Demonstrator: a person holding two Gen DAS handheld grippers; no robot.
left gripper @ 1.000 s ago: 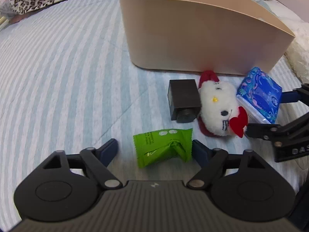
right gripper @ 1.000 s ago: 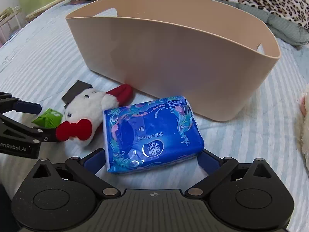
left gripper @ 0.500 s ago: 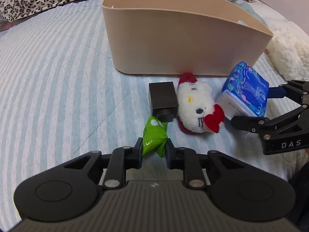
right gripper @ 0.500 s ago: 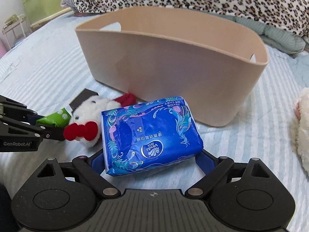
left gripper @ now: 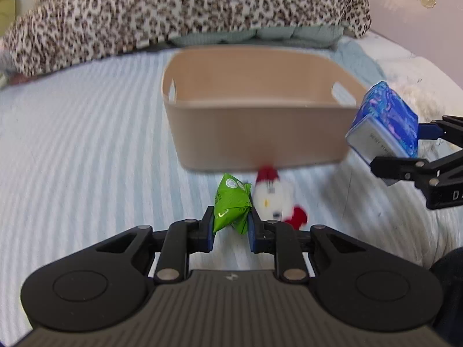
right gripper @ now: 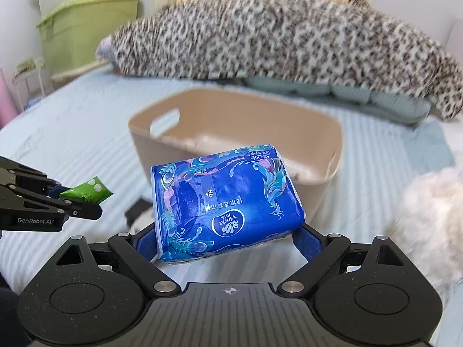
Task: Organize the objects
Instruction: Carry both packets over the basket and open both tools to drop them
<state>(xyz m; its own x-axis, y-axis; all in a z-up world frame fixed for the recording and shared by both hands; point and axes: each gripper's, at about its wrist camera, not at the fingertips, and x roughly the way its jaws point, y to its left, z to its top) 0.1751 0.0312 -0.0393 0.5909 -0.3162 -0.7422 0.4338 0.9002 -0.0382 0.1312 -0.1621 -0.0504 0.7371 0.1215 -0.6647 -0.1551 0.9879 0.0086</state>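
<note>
My left gripper is closed narrowly on the green packet, held above the striped bedspread; my right gripper is spread wide, clamping the blue tissue pack. Both loads hang just short of the beige bin; the plush toy lies at its base.

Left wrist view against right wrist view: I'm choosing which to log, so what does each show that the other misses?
Only the left wrist view shows the plush toy's face and red bow. Only the right shows the green storage box and the tissue pack's printed top. Both show the beige bin, the green snack packet in the left gripper, and the blue tissue pack in the right gripper.
</note>
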